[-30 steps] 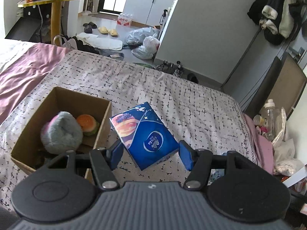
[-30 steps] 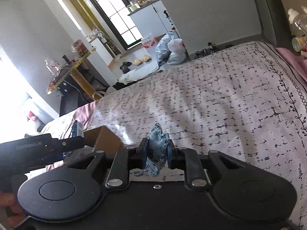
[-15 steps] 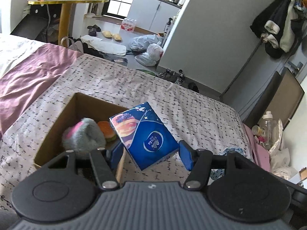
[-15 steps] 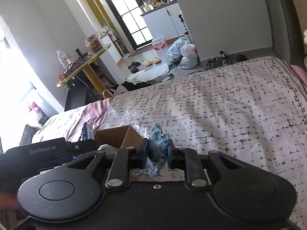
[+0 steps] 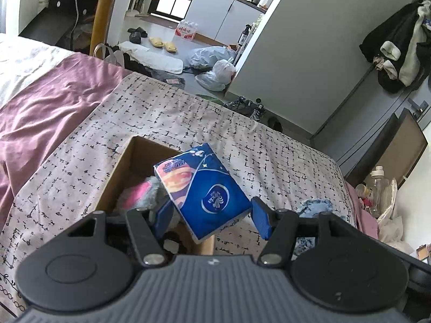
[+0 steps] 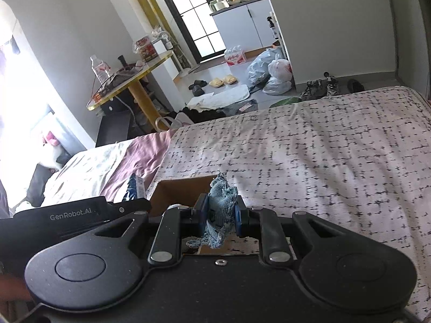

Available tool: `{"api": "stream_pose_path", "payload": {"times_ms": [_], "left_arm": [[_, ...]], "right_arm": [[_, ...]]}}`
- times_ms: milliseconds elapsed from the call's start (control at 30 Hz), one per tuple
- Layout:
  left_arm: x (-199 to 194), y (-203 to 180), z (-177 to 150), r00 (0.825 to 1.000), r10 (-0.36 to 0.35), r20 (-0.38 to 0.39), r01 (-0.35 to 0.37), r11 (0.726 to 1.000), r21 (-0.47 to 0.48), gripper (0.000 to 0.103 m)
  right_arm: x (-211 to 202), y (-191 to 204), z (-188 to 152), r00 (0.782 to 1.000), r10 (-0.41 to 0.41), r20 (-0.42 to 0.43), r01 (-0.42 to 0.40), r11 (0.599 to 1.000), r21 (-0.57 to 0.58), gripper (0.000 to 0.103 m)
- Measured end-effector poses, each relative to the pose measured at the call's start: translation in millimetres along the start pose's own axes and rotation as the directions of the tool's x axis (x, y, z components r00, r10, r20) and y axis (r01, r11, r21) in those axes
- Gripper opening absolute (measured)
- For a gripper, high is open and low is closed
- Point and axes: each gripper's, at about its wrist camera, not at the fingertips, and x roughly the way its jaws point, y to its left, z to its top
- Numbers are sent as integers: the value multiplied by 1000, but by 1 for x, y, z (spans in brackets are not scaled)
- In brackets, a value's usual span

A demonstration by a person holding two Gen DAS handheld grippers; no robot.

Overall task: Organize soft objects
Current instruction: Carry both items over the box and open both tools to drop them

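- Left gripper (image 5: 208,216): a blue tissue pack (image 5: 202,191) is clamped between the blue pads (image 5: 260,221), jaws set wide around it, pack tilted and sticking out forward.
- Directly below and ahead of the left fingers a cardboard box (image 5: 122,165) is seen on the patterned bedspread (image 5: 269,161); a grey-pink plush toy (image 5: 144,192) lies inside it, partly hidden by the pack.
- Right gripper (image 6: 221,215): jaws are squeezed narrow on a frayed blue denim scrap (image 6: 220,210), threads hanging under the fingers.
- Just beyond the right fingers the box's far wall (image 6: 186,189) is visible; the left tool's body (image 6: 78,212) is seen to its left.
- Versus 1 s ago: the tissue pack has been carried from beside the box to over its opening; the box now sits right under the right fingertips, earlier off to the left. Both grips unchanged.
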Motion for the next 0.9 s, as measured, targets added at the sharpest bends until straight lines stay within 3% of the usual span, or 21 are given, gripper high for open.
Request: {"api": "stream_pose_path", "payload": {"times_ms": [533,667,900], "left_arm": [[19,61,-8,992,4,-124,-17,995,-99,63],[16,64,-4,994,17,-111,-27,995,-91,72],[5,68,6,996,29,-82,-36,995,-88,76]], "right_arm": [[42,43,-5,998,1,-67,-3,999,-39,20],[50,49,-5,997,5,-75,-6,1000,-24,20],[65,59,2,997,-4,-74,2,1000,-25,23]]}}
